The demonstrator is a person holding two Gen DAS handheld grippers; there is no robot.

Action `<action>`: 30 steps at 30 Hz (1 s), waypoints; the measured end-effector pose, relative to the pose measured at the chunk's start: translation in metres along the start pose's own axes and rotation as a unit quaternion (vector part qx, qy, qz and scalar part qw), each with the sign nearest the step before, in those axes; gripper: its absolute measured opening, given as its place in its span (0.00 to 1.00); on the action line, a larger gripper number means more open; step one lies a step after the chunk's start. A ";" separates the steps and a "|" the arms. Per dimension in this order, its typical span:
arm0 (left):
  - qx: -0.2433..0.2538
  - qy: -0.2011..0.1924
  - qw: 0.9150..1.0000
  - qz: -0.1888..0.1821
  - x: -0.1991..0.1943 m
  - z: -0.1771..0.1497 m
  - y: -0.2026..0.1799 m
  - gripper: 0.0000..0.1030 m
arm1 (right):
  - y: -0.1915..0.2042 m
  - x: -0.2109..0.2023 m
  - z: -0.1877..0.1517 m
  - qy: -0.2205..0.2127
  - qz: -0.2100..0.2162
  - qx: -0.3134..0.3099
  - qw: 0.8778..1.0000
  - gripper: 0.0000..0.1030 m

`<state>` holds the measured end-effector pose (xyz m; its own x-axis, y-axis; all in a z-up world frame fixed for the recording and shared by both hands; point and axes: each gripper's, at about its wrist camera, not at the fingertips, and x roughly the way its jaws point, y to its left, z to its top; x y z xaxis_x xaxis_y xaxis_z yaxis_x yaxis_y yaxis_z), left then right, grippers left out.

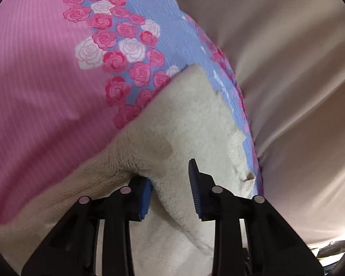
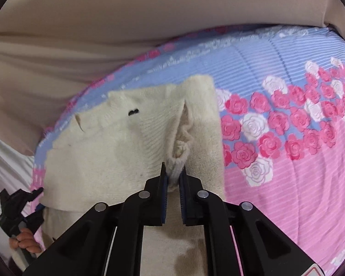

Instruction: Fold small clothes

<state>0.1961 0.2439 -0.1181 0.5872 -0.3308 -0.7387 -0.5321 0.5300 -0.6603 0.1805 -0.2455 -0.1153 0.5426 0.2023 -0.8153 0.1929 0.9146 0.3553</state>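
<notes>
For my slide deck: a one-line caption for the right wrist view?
Right gripper shut on a bunched fold of cream knitted garment over rose-printed pink-and-blue bedspread.

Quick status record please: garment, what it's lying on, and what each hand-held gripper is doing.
garment: cream knit sweater, partly bunched
surface: pink and blue rose-print bedspread
left hand-held gripper: jaws apart, a fold of sweater between them, left pad against the knit, right pad clear
right hand-held gripper: shut on a ridge of the sweater
backdrop: beige fabric beyond the bedspread
</notes>
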 end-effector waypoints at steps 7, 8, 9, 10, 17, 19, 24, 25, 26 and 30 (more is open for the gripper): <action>0.069 0.015 0.996 0.047 -0.001 -0.009 -0.008 0.33 | -0.016 -0.001 -0.004 0.012 -0.001 0.024 1.000 0.22; 0.076 0.015 0.996 0.040 -0.010 -0.009 -0.010 0.35 | -0.014 -0.008 -0.002 0.002 0.000 0.019 1.000 0.22; 0.085 0.009 0.996 0.031 -0.022 -0.009 -0.014 0.37 | -0.010 -0.016 0.000 -0.010 0.001 0.011 1.000 0.22; 0.089 0.003 0.996 0.025 -0.029 -0.008 -0.017 0.39 | -0.005 -0.024 0.003 -0.023 0.000 -0.001 1.000 0.22; 0.149 -0.056 0.985 0.062 -0.027 0.004 -0.047 0.67 | 0.021 0.018 0.009 0.020 -0.036 -0.054 0.998 0.22; 0.159 -0.038 0.978 0.128 0.001 0.009 -0.038 0.66 | 0.014 0.033 0.004 0.036 -0.039 -0.047 0.997 0.12; 0.129 -0.026 0.985 0.115 -0.011 0.017 -0.009 0.68 | 0.002 -0.011 -0.003 0.000 -0.020 -0.018 1.000 0.60; 0.113 -0.024 0.989 0.096 -0.018 0.020 -0.001 0.70 | -0.003 -0.018 -0.004 -0.011 -0.026 -0.016 0.999 0.70; 0.099 -0.025 0.991 0.088 -0.021 0.024 0.004 0.75 | -0.010 -0.020 -0.003 -0.015 -0.028 -0.010 0.999 0.70; 0.057 -0.009 0.995 0.076 -0.009 0.050 0.009 0.80 | -0.041 0.003 0.017 0.017 -0.005 0.071 0.997 0.70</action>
<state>0.2163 0.2907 -0.1111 0.5157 -0.2265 -0.8263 -0.5433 0.6593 -0.5198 0.1884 -0.2882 -0.1241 0.5120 0.2082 -0.8334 0.3128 0.8584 0.4067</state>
